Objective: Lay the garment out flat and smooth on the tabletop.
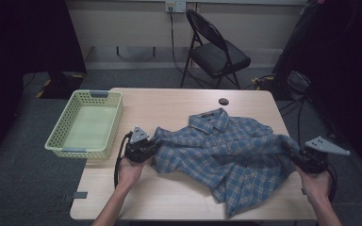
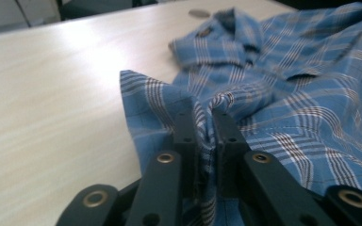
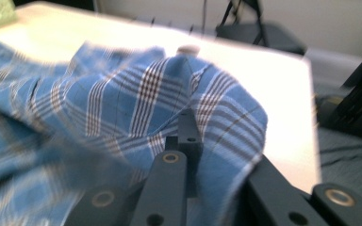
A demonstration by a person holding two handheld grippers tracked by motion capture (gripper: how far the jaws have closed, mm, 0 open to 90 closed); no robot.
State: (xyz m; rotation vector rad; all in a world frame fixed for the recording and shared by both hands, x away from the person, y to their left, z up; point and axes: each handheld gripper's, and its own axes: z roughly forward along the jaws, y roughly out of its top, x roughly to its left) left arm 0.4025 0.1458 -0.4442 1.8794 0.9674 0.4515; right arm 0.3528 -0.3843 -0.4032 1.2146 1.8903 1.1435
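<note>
Shirt [image 1: 226, 155], blue plaid — spread rumpled over desk [image 1: 169, 106], collar away from person | soft, light, limp; will sag and slide between holds | left tongs [image 2: 202, 127] pinched on fold at one side edge | right tongs [image 3: 191, 136] clamped under opposite edge, cloth draped over | best hold: seams, sleeve ends | basket [image 1: 86, 123] lies left.

Blue plaid shirt [image 1: 226, 150], green basket [image 1: 86, 123].
</note>
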